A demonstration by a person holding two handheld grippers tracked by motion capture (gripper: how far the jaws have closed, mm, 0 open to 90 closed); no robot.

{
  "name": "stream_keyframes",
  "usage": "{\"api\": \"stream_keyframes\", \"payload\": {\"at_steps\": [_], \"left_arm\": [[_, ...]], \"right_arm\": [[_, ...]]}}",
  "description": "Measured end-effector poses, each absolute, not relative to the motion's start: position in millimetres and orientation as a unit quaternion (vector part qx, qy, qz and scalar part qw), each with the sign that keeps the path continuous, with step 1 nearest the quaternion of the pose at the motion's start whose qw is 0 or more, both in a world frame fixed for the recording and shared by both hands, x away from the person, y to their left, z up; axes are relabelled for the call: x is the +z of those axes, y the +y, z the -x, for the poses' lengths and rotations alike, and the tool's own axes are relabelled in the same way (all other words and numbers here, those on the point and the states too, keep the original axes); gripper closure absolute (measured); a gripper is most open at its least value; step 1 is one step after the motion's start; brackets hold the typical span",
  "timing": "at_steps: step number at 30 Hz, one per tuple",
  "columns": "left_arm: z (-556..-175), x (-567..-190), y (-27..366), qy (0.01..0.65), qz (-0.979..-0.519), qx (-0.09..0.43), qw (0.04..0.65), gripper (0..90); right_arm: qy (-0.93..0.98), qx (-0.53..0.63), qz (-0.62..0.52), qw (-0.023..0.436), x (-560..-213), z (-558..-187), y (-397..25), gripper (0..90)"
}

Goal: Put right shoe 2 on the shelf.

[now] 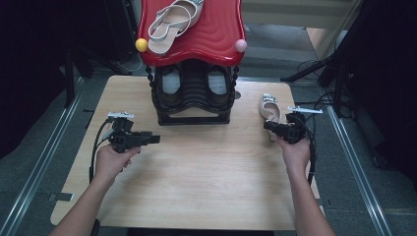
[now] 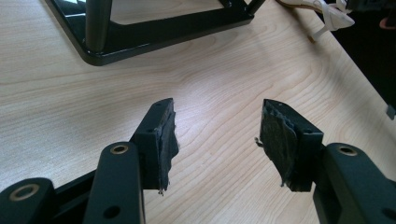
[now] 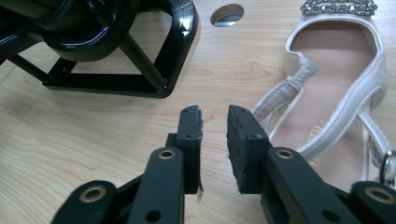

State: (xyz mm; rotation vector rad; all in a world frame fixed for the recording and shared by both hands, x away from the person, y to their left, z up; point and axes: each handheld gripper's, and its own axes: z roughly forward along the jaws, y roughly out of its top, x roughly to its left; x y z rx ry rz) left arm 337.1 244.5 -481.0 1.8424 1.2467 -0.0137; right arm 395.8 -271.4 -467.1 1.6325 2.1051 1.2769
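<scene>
Two hand-held grippers over a wooden table (image 1: 196, 177), shoe rack between them.

At left, left gripper (image 1: 153, 139) held above bare wood, jaws spread wide and empty. In the middle, black shoe rack (image 1: 193, 93) with red top shelf (image 1: 216, 34) bearing one beige sandal (image 1: 172, 22). At right, right gripper (image 3: 215, 122) with jaws narrowly parted, gripping nothing, just beside a second beige sandal with jewelled toe strap (image 3: 334, 93) lying flat on the table.

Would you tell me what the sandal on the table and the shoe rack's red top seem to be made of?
The sandal looks like pale leather or faux leather with a soft sheen, its toe band set with glinting rhinestones. The rack's red top looks like glossy moulded plastic, given its bright highlights and rippled surface. The table shows light wood grain, possibly laminate.
</scene>
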Motion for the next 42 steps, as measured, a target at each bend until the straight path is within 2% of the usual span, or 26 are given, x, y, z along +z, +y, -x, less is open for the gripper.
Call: {"api": "stream_keyframes", "payload": {"at_steps": [9,26,42], "left_arm": [[-336.7,-481.3,243.3,0.5,-0.746,-0.006,0.44,45.4],[-334.2,-481.1,244.6,0.502,-0.745,-0.008,0.44,45.3],[-324.5,-481.1,257.3,0.514,-0.733,0.0,0.445,45.3]], "right_arm": [[0.717,0.42,-0.548,0.096,-459.1,-414.0,-267.8,65.3],[0.696,0.407,-0.581,0.11,-447.0,-453.6,-284.1,65.2],[0.689,0.381,-0.608,0.105,-480.3,-472.5,-277.2,68.4]]}}
